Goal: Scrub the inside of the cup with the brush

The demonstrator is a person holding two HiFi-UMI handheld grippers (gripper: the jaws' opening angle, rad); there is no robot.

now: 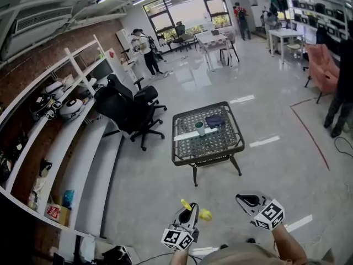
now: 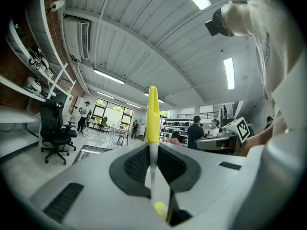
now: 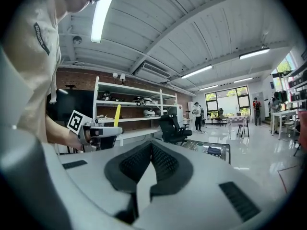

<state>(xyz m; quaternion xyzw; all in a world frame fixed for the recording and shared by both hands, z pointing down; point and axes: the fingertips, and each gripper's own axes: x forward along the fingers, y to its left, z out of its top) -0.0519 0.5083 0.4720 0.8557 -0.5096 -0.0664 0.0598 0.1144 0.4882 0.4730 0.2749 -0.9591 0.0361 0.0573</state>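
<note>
- Your left hand-held gripper (image 2: 152, 163) is pinching the brush (image 2: 152, 113). A thin pale stem sits between the pads and the yellow part stands up past the jaw tips.
- The brush looks light and slender, so the stem may flex or twist in the pads under a hard push. A hold close to the yellow part should keep it stiffer.
- Your right hand-held gripper (image 3: 150, 158) is pressed together with nothing in it.
- The cup (image 1: 199, 128) stands upright on the low worktop (image 1: 207, 158) across the floor, well apart from both grippers. A dark thing (image 1: 214, 120) lies just beside it.
- Judge the cup small, light and rigid, with smooth sides that could slip. Empty as it seems, it would likely tip or skate under the brush unless held.
- Take the cup with the free right gripper across its wall or over the rim. That leaves the mouth clear for the brush.
- Squeeze firmly, since a thin wall may give.
</note>
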